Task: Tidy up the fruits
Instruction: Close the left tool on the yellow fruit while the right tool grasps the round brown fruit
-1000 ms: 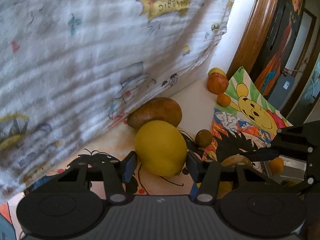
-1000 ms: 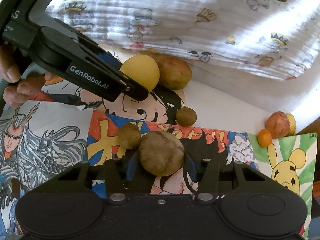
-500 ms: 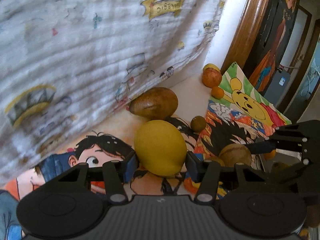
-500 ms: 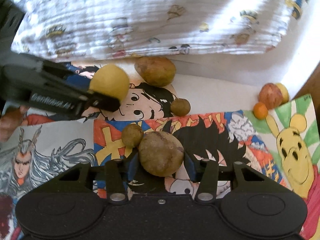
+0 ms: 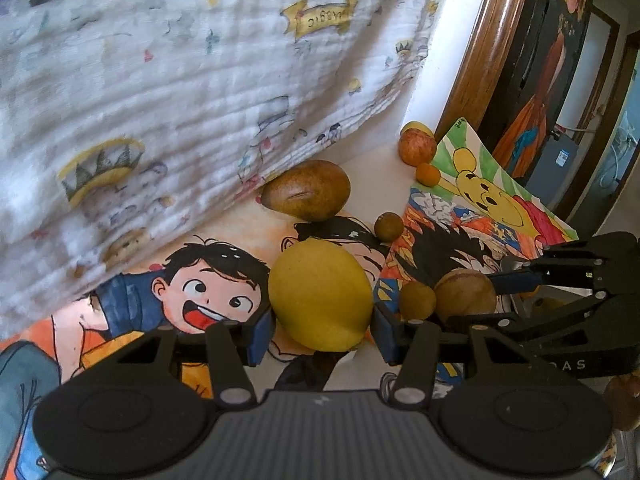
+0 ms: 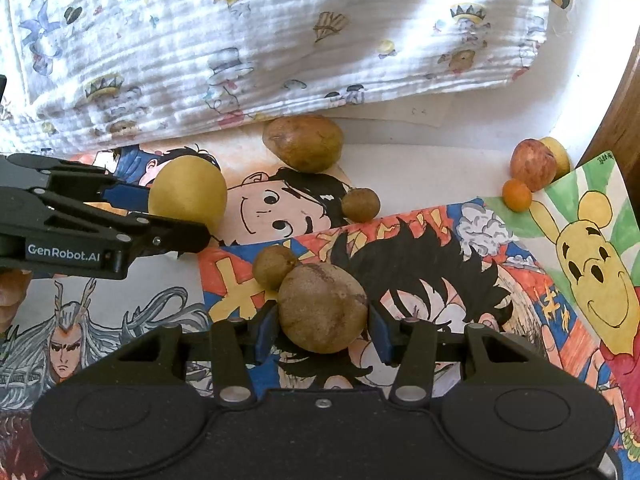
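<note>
My left gripper (image 5: 322, 334) is shut on a large yellow fruit (image 5: 320, 294), held above the cartoon drawings; from the right wrist this same yellow fruit (image 6: 187, 192) sits in the left gripper (image 6: 160, 220) at left. My right gripper (image 6: 322, 332) is shut on a round brown fruit (image 6: 322, 306), which also shows in the left wrist view as the brown fruit (image 5: 464, 294). A small brown fruit (image 6: 274, 266) lies just beyond it on the drawing. A big brown oval fruit (image 6: 304, 142) rests by the cloth, another small brown one (image 6: 360, 204) beside it.
A white printed cloth (image 6: 280, 40) hangs along the back. At the far right corner sit a red apple (image 6: 532, 164), a yellow fruit (image 6: 558, 152) behind it and a small orange (image 6: 516, 194). Coloured drawings (image 6: 440, 248) cover the table. A wooden frame (image 5: 472, 60) stands at right.
Both grippers have drawn back from the cloth with their fruits still held. The left one has moved leftward, away from the big brown oval fruit.
</note>
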Action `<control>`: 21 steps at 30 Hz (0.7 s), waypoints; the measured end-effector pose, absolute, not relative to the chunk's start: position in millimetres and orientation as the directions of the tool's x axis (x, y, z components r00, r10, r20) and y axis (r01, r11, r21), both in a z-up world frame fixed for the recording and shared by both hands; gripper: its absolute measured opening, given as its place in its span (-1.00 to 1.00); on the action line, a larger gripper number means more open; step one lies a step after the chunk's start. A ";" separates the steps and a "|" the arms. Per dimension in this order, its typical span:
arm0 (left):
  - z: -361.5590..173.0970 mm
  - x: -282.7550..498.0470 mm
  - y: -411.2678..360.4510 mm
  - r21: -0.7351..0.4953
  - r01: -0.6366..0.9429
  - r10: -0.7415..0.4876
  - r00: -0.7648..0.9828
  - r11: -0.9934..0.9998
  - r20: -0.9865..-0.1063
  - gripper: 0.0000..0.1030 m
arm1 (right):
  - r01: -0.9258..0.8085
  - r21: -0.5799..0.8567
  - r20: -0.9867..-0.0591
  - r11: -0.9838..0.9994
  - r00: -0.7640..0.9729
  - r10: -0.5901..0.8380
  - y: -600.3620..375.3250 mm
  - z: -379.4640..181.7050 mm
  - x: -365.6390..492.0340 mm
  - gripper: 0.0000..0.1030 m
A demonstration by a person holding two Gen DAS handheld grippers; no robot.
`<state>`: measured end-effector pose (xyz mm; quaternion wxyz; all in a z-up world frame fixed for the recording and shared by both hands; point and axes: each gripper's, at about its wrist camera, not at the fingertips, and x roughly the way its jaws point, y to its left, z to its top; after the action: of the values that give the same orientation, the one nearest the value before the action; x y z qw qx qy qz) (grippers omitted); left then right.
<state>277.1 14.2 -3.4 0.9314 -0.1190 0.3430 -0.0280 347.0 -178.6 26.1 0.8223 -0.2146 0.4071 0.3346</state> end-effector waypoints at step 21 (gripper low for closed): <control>1.4 300.7 19.6 -0.264 -0.062 -0.125 0.765 0.962 -0.632 0.40 | -0.732 -0.093 -0.816 0.675 0.444 0.370 -176.3 25.1 345.5 -0.02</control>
<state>300.7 19.6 1.4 0.9295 -0.1359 0.3424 -0.0169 345.5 -176.3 25.1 0.8200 -0.2233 0.4061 0.3360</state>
